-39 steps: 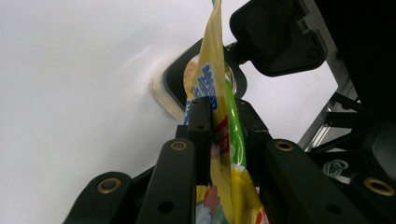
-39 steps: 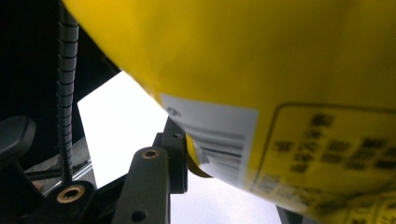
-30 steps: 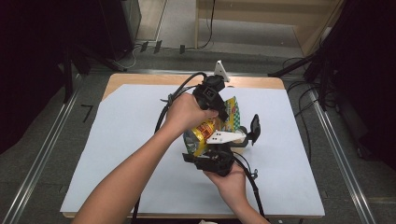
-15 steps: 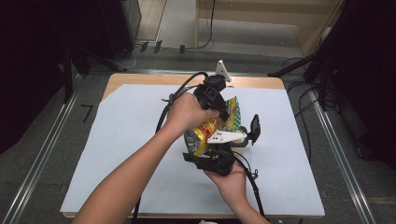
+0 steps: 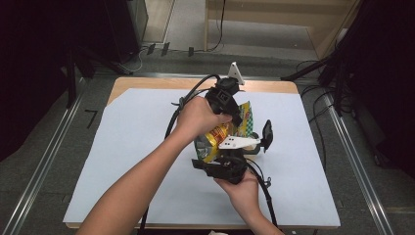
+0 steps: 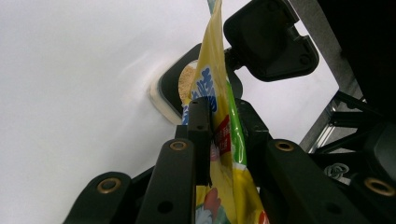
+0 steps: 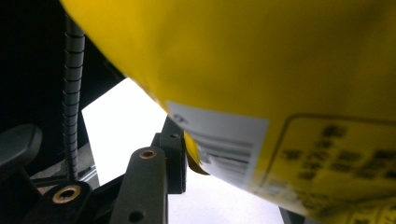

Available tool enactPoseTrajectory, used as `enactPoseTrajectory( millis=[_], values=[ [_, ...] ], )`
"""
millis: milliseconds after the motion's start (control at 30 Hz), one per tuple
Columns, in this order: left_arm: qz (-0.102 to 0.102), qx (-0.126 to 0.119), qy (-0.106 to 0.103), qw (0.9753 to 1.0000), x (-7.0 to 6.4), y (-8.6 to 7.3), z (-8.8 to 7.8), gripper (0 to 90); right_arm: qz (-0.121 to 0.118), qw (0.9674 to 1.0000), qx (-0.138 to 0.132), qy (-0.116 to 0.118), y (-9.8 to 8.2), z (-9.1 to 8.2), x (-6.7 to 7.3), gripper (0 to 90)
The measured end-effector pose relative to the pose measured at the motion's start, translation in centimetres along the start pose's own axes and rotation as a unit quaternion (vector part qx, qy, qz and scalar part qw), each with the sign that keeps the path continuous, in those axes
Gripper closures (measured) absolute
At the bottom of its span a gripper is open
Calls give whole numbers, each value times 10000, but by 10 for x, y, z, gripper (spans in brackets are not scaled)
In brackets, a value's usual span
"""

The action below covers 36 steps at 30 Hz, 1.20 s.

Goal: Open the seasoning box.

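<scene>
Both grippers hold the yellow snack bag (image 5: pixel 226 133) above the white mat (image 5: pixel 122 147): left gripper (image 6: pixel 219 128) clamps its edge; right gripper (image 5: pixel 230 164), jaws just opening, grips the base; pour steadily into the bowl (image 6: pixel 175 88) below.

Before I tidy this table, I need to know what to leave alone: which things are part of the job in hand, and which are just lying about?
In the job:
- yellow snack bag, held up between both grippers
- left gripper, clamped on the bag's edge
- right gripper, at the bag's lower end
- small black dish of crumbs, under the bag

Just there:
- white sheet covering the table
- cables on the floor
</scene>
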State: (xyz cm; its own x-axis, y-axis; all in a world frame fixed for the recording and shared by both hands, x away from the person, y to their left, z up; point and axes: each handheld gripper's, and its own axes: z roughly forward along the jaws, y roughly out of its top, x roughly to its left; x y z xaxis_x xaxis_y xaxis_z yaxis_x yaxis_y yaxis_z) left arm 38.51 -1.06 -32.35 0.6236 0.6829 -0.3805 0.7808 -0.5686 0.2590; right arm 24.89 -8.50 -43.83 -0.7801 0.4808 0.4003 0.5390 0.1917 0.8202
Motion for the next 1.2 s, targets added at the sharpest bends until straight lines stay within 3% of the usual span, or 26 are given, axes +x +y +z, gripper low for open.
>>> enactPoseTrajectory(
  millis=[233,567,1200],
  values=[
    [-11,-7,12,10000,0,1,2,796,-32,10000,40,10,0,2,0,603],
    [-3,4,26,10000,-1,1,2,796,-92,9999,56,-54,0,2,0,652],
    [-3,7,14,10000,-1,1,2,796,-108,9999,74,-73,0,2,0,651]
  ],
)
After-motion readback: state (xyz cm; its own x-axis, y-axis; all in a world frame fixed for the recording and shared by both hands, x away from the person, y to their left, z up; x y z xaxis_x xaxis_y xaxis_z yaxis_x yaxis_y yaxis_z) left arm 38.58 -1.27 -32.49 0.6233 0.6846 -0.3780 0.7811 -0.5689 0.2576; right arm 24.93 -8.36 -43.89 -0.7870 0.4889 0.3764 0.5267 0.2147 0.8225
